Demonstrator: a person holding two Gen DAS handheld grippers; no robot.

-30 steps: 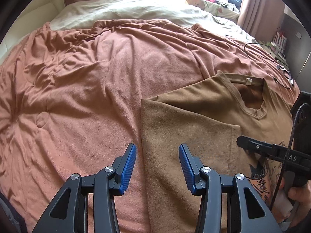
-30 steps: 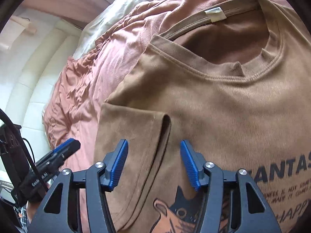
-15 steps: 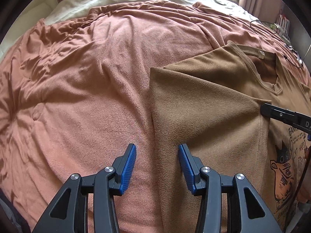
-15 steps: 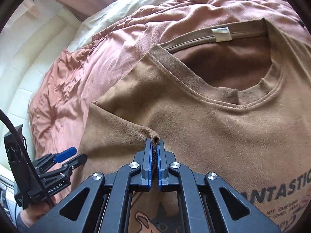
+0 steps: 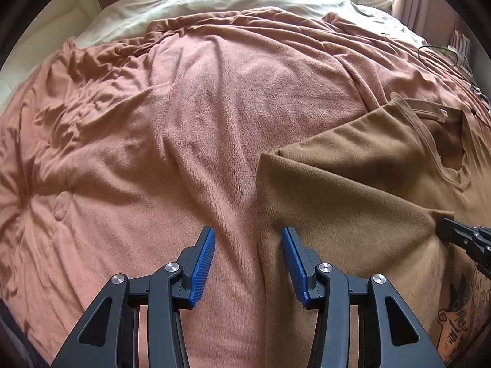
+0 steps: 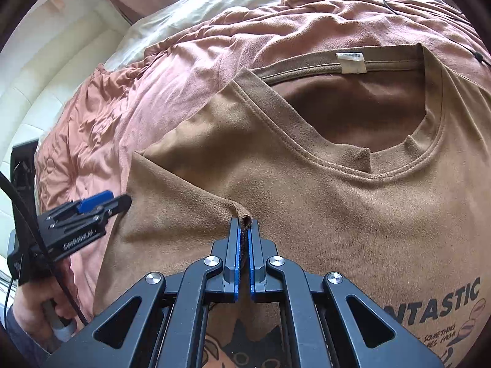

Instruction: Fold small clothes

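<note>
A brown T-shirt (image 6: 353, 202) with a printed front lies face up on the bed, its left sleeve folded inward over the chest. My right gripper (image 6: 244, 230) is shut on the hem of that folded sleeve (image 6: 184, 202), pinching a small ridge of cloth. In the left wrist view the same T-shirt (image 5: 353, 190) fills the lower right, and my left gripper (image 5: 248, 245) stands open just above the shirt's left folded edge, one finger over the blanket, the other over the shirt. The right gripper's tip (image 5: 460, 239) enters that view from the right.
A rumpled salmon-pink blanket (image 5: 168, 122) covers the bed. A pale sheet (image 5: 214, 3) and piled clothes lie at the far end. A black cable (image 6: 429, 3) runs on the blanket beyond the collar. A hand (image 6: 33, 303) holds the left gripper's handle.
My right gripper closed on the sleeve hem a second ago and still holds it, lifting it slightly. My left gripper stays open and has shifted along the shirt's left edge.
</note>
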